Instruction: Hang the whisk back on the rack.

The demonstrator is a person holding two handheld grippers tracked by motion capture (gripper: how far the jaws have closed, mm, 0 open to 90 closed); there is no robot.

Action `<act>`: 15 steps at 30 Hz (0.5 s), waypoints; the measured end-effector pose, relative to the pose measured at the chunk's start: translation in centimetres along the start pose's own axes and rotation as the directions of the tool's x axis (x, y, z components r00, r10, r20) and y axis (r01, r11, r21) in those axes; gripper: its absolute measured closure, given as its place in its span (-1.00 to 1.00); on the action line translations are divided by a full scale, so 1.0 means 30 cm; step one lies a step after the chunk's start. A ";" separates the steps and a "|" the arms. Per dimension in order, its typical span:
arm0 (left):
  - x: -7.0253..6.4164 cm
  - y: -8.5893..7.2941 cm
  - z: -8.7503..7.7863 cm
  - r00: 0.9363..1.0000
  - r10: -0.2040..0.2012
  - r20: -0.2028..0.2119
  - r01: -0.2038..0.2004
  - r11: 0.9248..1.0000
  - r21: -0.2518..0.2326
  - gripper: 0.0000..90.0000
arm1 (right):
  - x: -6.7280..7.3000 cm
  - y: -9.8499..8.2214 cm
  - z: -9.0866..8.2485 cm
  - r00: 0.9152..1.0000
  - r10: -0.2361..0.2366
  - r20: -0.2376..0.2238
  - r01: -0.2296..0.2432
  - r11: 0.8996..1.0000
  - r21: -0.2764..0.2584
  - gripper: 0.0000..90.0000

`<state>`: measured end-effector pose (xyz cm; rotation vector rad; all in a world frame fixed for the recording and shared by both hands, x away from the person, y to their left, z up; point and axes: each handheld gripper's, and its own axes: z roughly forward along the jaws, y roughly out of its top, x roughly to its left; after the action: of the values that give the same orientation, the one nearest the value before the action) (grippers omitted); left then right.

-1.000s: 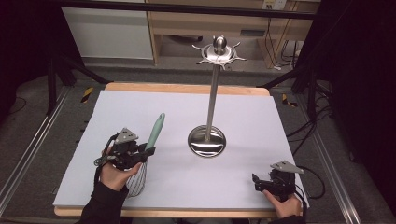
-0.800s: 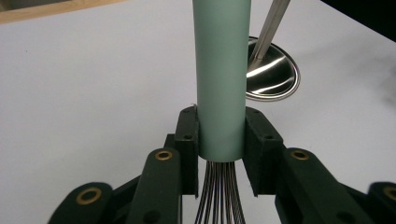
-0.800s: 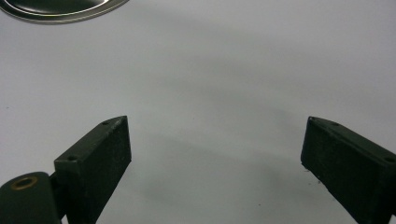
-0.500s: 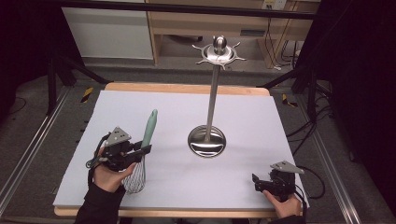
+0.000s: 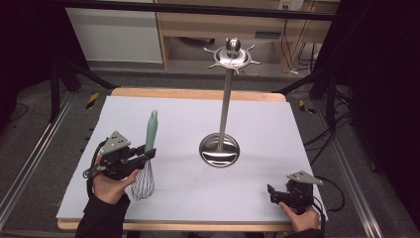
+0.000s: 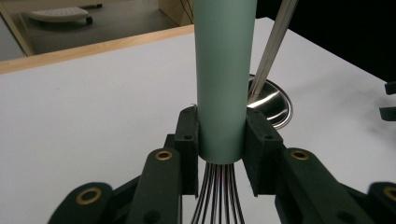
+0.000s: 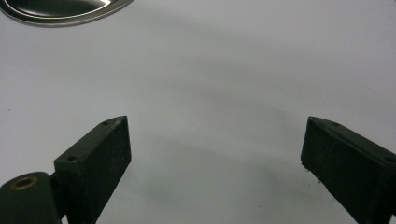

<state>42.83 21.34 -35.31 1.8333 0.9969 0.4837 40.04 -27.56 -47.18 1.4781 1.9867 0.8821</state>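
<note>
Holding the whisk (image 5: 147, 151) by its green handle at the near left, the left gripper (image 5: 143, 154) squeezes tight. Keep it upright toward the stand (image 5: 225, 106). The right gripper (image 5: 273, 193) rests open.

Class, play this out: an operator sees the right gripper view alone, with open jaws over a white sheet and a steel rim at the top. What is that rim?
Observer: The round base of a tall steel stand.
Operator: What is the other hand doing?
Observer: The left hand-held gripper is clamped on a whisk by its green handle.
Operator: Which way is the whisk pointing?
Observer: Wires down, handle up.
</note>
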 end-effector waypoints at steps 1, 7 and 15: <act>0.000 0.000 0.000 1.000 0.000 0.000 0.000 1.000 0.000 0.54 | 0.000 0.000 0.000 1.000 0.000 0.000 0.000 1.000 0.000 -0.80; -0.003 0.016 -0.013 1.000 0.006 0.001 -0.006 0.999 -0.037 0.54 | 0.001 0.000 0.001 1.000 0.001 0.001 -0.001 1.000 0.003 -0.80; -0.006 0.037 -0.021 1.000 0.015 0.001 -0.015 0.997 -0.074 0.54 | 0.000 0.001 0.002 1.000 0.004 0.003 -0.004 1.000 0.001 -0.80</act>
<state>42.76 21.31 -34.01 1.7760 0.9520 0.5214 40.10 -27.54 -47.19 1.4836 1.9829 0.8807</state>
